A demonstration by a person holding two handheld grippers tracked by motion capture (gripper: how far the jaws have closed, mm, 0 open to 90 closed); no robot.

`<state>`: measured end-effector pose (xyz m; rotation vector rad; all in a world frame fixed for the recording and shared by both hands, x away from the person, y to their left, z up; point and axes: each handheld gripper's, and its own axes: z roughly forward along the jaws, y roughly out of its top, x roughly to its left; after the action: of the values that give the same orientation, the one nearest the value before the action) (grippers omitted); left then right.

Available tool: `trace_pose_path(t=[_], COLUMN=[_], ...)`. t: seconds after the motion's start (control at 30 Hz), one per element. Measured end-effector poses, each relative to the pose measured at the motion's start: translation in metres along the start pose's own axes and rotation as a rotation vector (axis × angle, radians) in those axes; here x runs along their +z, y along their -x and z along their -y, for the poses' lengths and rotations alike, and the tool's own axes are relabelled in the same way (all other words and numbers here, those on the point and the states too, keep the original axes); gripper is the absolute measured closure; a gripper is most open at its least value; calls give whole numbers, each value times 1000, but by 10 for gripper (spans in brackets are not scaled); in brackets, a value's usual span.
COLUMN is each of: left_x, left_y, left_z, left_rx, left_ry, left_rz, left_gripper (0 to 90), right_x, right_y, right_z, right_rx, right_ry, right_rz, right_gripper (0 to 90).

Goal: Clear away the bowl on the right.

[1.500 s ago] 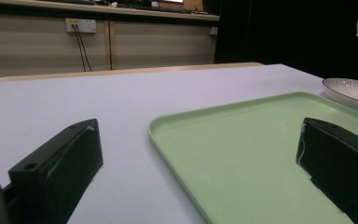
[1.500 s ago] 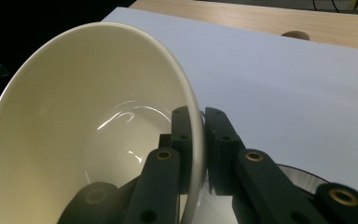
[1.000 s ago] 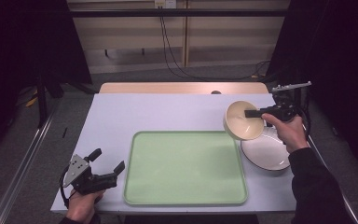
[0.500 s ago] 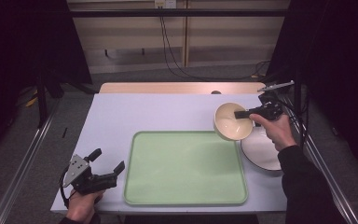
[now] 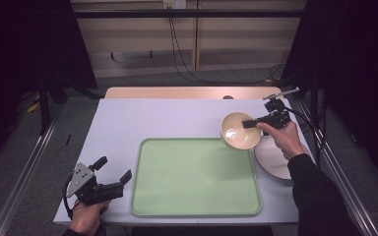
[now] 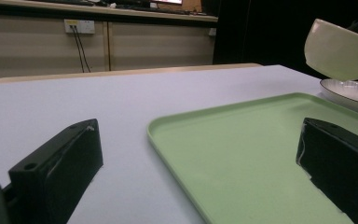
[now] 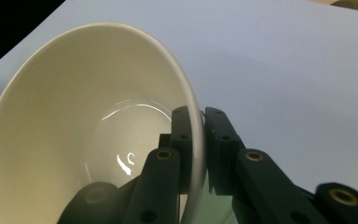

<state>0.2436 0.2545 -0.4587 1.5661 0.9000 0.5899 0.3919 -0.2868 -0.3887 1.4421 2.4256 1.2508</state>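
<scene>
The right tongs (image 5: 250, 123), clamped on the bowl (image 5: 238, 131) rim, have carried it off the plate (image 5: 275, 160) toward the tray (image 5: 195, 178) far-right corner; left tongs (image 5: 112, 170) wait open.

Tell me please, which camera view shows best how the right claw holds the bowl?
The right gripper view: the right claw pinches the bowl wall, one jaw inside, one outside. The high view shows the bowl held above the green tray's corner. The left gripper view shows its outside, lifted.

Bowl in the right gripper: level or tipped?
Tipped. The bowl is held by its rim in the right gripper, above the table, its opening turned sideways.
</scene>
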Motion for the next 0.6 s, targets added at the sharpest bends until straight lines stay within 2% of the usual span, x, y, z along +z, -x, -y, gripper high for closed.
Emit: trace_pose_path(t=[0.03,0.1,0.23,0.4,0.5,0.6], left_x=[0,0,1,0,0,0], left_y=[1,0,1,0,0,0], left_z=[0,0,0,0,0,0], left_rx=[-8,4,-15,8,-2,11], left_ry=[6,-2,11,-3,6,-4], left_rz=[-1,0,0,-3,-1,-6], left_gripper=[3,3,3,3,3,3], right_x=[3,3,9,19,24,29], right_y=[1,1,5,6,8,9], right_z=[1,1,3,5,5,8], right_rx=[0,2,17,13,16,30], right_ry=[-10,-14,-24,-55,-64,-90], right_rz=[11,16,28,47,47,57], right_gripper=[831,831,831,831,831,831])
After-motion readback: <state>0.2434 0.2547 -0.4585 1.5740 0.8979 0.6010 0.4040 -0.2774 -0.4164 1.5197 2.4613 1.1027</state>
